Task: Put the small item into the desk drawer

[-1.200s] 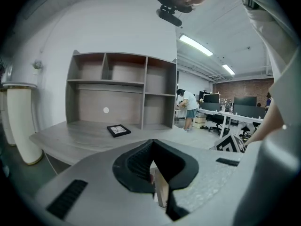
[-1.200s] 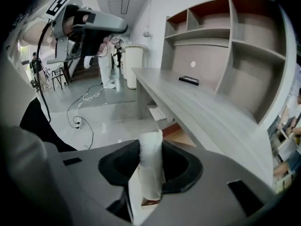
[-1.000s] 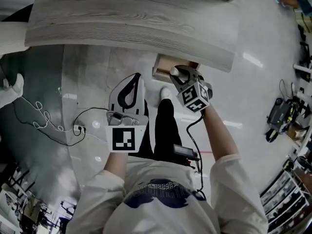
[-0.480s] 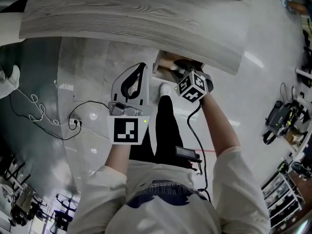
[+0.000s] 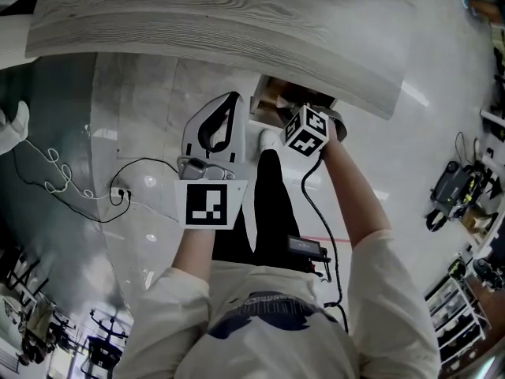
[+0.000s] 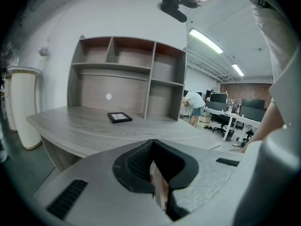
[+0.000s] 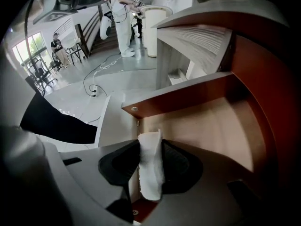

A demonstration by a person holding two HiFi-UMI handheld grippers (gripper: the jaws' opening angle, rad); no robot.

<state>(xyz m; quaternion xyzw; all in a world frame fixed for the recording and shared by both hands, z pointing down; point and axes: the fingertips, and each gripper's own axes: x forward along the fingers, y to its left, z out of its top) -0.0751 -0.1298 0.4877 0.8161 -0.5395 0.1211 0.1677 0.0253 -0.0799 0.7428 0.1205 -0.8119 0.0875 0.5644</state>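
The small item (image 7: pixel 150 166) is a folded white wad, pinched upright between the pads of my right gripper (image 7: pixel 149 173), which is shut on it. That gripper points steeply down over the open desk drawer (image 7: pixel 211 126), whose tan floor and red-brown walls lie just beyond the item. In the head view the drawer (image 5: pixel 271 101) juts from under the desk top, and the right gripper's marker cube (image 5: pixel 307 130) hides its jaws. My left gripper (image 5: pixel 215 129) hangs left of the drawer, jaws shut together with nothing between them.
The grey wood desk top (image 5: pixel 221 30) overhangs the drawer. A black frame (image 6: pixel 119 117) lies on it below a shelf unit (image 6: pixel 127 74). The person's dark trouser leg (image 5: pixel 272 204) and white shoe (image 5: pixel 268 139) stand below the drawer. A cable (image 5: pixel 71 188) trails on the floor.
The right gripper has sunk and tipped further down, carrying the white item over the open drawer. The left gripper has dropped slightly and stays shut.
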